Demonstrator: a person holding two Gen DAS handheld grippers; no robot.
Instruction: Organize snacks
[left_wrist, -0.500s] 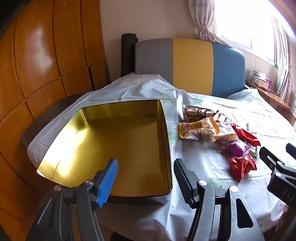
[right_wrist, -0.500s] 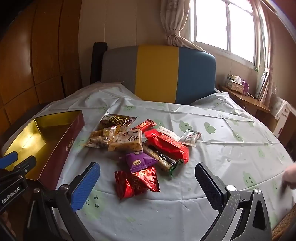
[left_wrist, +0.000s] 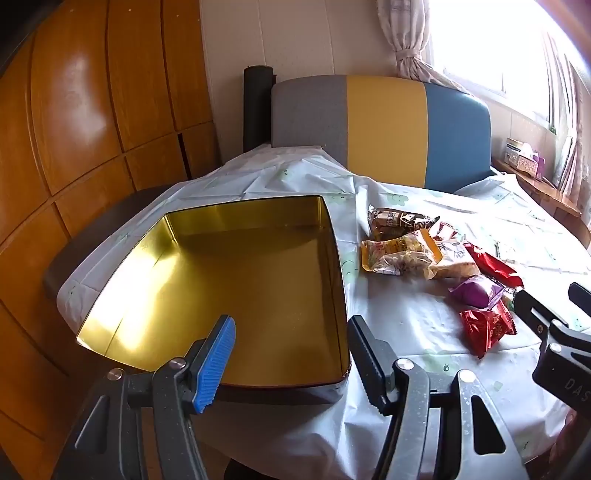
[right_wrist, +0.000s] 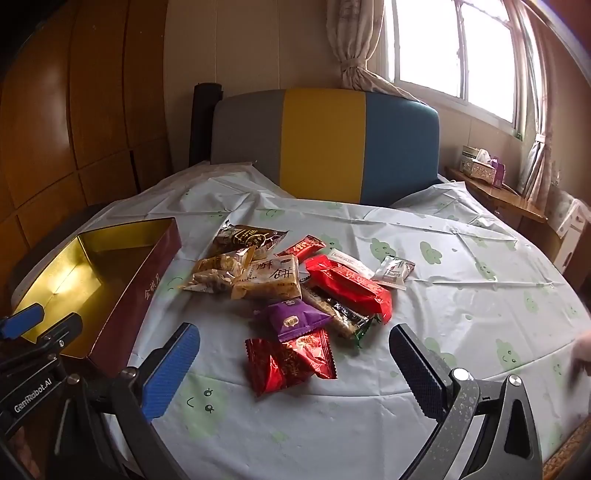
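The left gripper (left_wrist: 291, 350) hangs with jaws apart over the near edge of a gold tin (left_wrist: 221, 280). Snack packets (left_wrist: 436, 266) lie at 2 o'clock on the tablecloth (left_wrist: 402, 325); the right gripper (left_wrist: 554, 314) is at 3 o'clock.

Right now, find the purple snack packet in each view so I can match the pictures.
Left wrist view: purple snack packet at right of centre, just above the red foil packets.
Right wrist view: purple snack packet near the centre, again just above them.
Shared landmark: the gold-lined tin, left of the snacks in both.
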